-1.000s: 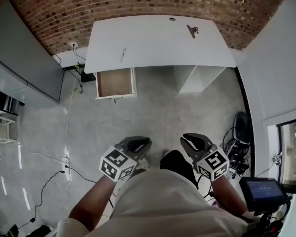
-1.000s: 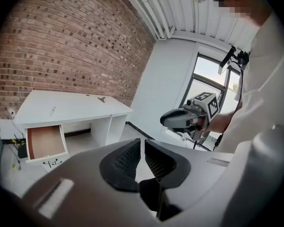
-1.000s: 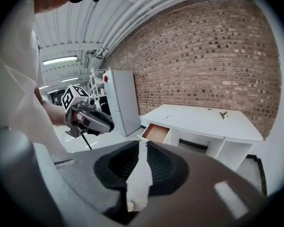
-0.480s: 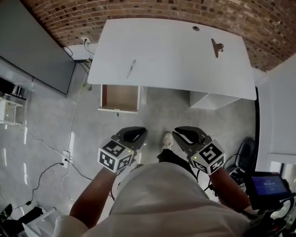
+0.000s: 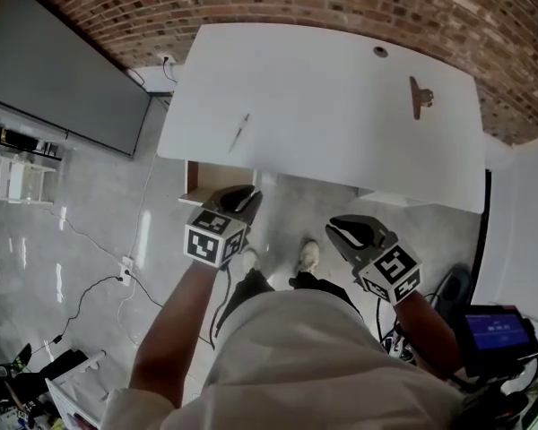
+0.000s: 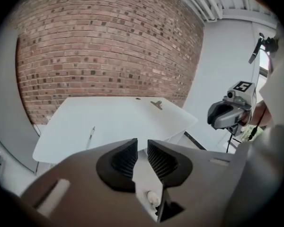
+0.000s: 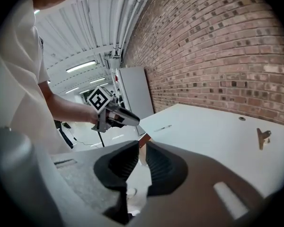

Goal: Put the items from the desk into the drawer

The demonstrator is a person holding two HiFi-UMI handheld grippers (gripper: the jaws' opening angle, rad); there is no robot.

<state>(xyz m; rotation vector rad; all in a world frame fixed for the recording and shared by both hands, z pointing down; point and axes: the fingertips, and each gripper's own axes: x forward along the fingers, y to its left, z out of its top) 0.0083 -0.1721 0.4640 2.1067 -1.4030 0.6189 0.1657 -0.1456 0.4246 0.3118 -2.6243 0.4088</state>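
A white desk (image 5: pixel 332 106) stands against the brick wall. On it lie a thin pen (image 5: pixel 239 133) near the left front and a dark binder clip (image 5: pixel 420 97) at the back right. Below the desk's left front, a wooden drawer (image 5: pixel 197 177) stands open, partly hidden by my left gripper (image 5: pixel 242 193). That gripper is shut and empty, held at the desk's front edge. My right gripper (image 5: pixel 334 227) is also shut and empty, lower and to the right. The left gripper view shows the pen (image 6: pixel 91 135) and the clip (image 6: pixel 157 104) beyond the jaws. The right gripper view shows the pen (image 7: pixel 162 127) and the clip (image 7: pixel 262 137).
A grey cabinet (image 5: pixel 63 70) stands left of the desk. Cables (image 5: pixel 81 285) trail across the glossy floor at the left. A small screen (image 5: pixel 495 328) sits at the lower right. The person's shoes (image 5: pixel 307 256) are on the floor before the desk.
The person has stepped closer to the desk, which now fills more of the view. My left gripper has moved forward to the drawer and desk edge. Both grippers stay shut.
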